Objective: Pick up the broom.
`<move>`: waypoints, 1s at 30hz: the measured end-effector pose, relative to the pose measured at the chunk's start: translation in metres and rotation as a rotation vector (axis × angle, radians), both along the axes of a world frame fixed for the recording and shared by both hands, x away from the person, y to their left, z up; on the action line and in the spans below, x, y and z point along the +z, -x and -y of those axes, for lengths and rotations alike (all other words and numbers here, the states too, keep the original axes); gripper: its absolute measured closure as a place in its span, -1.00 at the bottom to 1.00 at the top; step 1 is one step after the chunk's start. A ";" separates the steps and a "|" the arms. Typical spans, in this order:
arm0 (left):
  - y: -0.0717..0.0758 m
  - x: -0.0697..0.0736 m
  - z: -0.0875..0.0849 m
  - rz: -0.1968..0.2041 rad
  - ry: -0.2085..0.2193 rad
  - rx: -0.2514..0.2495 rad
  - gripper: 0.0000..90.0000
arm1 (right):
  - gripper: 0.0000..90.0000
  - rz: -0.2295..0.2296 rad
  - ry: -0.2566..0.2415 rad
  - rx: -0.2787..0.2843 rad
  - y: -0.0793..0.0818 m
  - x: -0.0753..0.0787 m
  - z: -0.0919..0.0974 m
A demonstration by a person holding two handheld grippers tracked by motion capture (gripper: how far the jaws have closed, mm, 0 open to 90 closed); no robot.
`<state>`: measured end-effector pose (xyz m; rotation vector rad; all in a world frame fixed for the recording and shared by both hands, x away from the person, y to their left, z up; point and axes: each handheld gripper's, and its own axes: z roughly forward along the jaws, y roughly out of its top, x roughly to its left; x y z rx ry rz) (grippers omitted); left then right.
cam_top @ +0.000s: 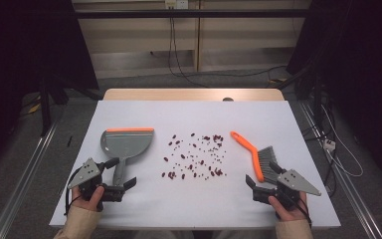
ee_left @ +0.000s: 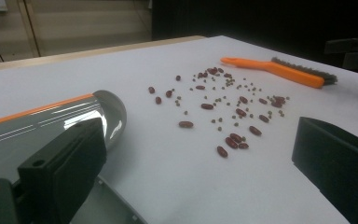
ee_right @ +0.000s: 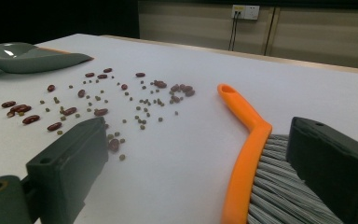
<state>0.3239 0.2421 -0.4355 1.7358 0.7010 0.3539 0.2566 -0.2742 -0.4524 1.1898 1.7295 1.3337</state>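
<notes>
Near edge first: the left gripper [cam_top: 119, 174] sits low at the near left with its jaws spread wide, straddling the dustpan [cam_top: 125, 145] handle but not pinching it, so nothing is held yet. Over on the near right, the right gripper [cam_top: 263, 175] is just as wide open, its jaws to either side of the near end of the brush [cam_top: 253, 153], bristles right beside the far jaw in the right gripper view, and no squeeze there either. Both tools lie flat on the white table [cam_top: 194, 199], dustpan left, brush right, well apart. Between them, mid-table, the beans [cam_top: 194, 157] are scattered loose, dark red ones mixed with small green ones. Here's the worry: if the right jaws close on the bristles instead of the orange spine, the brush could twist or slip out on the first sweep. On the left, a grip too near the handle's end may let the pan tip, lifting its orange lip so beans roll under it. And a fast stroke could flick those little green ones off the far edge.
</notes>
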 end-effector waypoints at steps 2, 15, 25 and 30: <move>0.000 0.000 0.000 0.000 0.003 0.001 -0.94 | -0.88 0.002 0.001 0.001 -0.001 0.000 0.000; -0.001 0.000 -0.001 0.000 0.001 -0.006 -0.94 | -0.89 -0.025 0.020 -0.018 -0.016 0.010 -0.005; 0.001 0.000 -0.001 0.002 -0.003 -0.008 -0.94 | -0.83 -0.077 0.009 -0.016 -0.034 0.018 -0.006; 0.003 0.000 -0.004 -0.002 0.001 0.003 -0.94 | -0.78 -0.092 0.013 -0.019 -0.046 0.024 -0.006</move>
